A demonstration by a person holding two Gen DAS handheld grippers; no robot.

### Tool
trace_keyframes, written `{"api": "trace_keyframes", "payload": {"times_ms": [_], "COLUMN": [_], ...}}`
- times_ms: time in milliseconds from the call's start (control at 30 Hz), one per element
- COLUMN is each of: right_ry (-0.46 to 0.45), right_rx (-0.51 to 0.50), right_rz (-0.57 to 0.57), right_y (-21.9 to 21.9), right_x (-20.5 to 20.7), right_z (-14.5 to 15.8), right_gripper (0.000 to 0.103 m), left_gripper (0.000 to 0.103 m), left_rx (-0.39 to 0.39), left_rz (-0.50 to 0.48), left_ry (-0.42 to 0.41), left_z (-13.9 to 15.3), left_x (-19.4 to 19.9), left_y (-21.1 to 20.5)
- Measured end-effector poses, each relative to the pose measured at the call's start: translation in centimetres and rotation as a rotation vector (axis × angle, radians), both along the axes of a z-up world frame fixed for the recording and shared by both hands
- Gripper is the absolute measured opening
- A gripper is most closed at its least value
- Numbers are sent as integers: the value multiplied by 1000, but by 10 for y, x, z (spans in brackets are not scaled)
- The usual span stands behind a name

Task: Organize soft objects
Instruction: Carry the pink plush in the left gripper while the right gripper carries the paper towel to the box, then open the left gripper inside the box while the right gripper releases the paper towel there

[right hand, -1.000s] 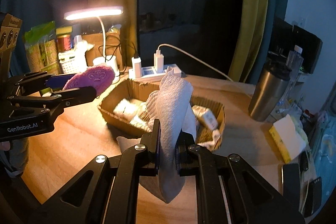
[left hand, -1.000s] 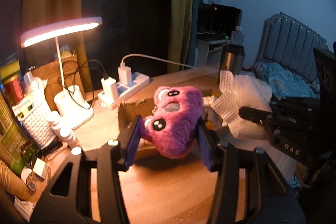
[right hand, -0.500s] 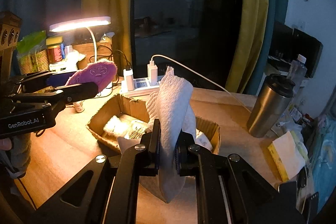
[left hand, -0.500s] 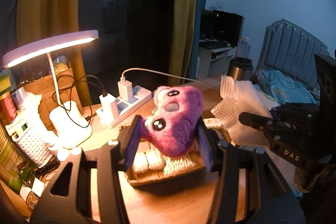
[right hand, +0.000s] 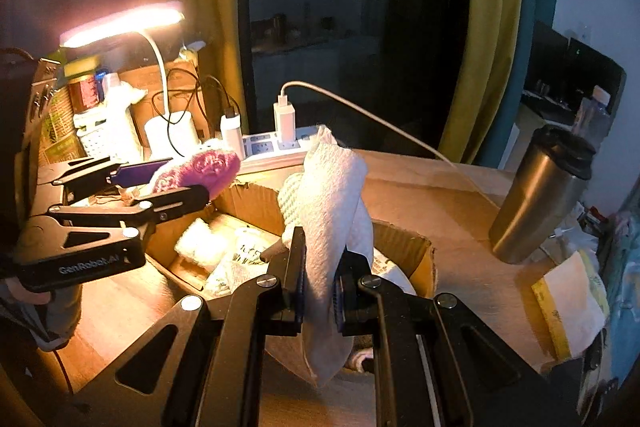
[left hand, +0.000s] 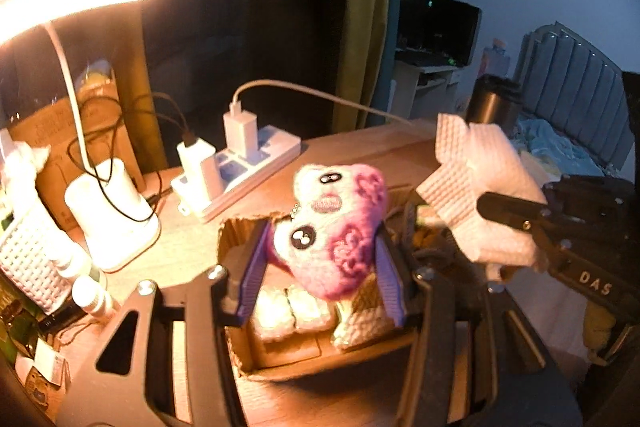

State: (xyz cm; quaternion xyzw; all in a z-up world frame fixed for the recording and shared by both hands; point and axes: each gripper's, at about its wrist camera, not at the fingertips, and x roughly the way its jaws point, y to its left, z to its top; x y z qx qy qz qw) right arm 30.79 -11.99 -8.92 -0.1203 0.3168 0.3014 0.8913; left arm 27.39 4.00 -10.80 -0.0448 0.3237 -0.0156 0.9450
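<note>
Now, left tool (left hand: 320,259) clamped on the pink plush toy (left hand: 334,227), poised above the cardboard box (left hand: 280,351); right tool (right hand: 318,291) pinching the white cloth (right hand: 332,211) nearby. Best lowered over the bare corner, then released gently.

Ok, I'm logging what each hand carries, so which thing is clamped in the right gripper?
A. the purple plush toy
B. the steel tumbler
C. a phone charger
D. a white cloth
D: the right gripper is shut on the white cloth, held over the cardboard box.
</note>
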Motion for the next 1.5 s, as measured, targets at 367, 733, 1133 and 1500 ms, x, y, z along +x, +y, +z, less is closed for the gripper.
{"api": "trace_keyframes", "payload": {"times_ms": [367, 733, 1133, 1500], "right_ry": [60, 124, 177, 206], "right_rx": [-9, -45, -61, -29], "right_rz": [25, 43, 38, 16], "right_y": [12, 25, 28, 24], "right_x": [18, 30, 35, 38], "right_z": [-25, -56, -75, -73], "right_gripper": [12, 12, 12, 15], "left_gripper": [51, 51, 53, 56], "left_rx": [-8, 17, 67, 58], "left_rz": [12, 5, 14, 34], "left_ry": [73, 142, 160, 179], "left_z": [-31, -53, -59, -53], "left_x": [20, 30, 33, 34], "left_y": [5, 2, -4, -3]}}
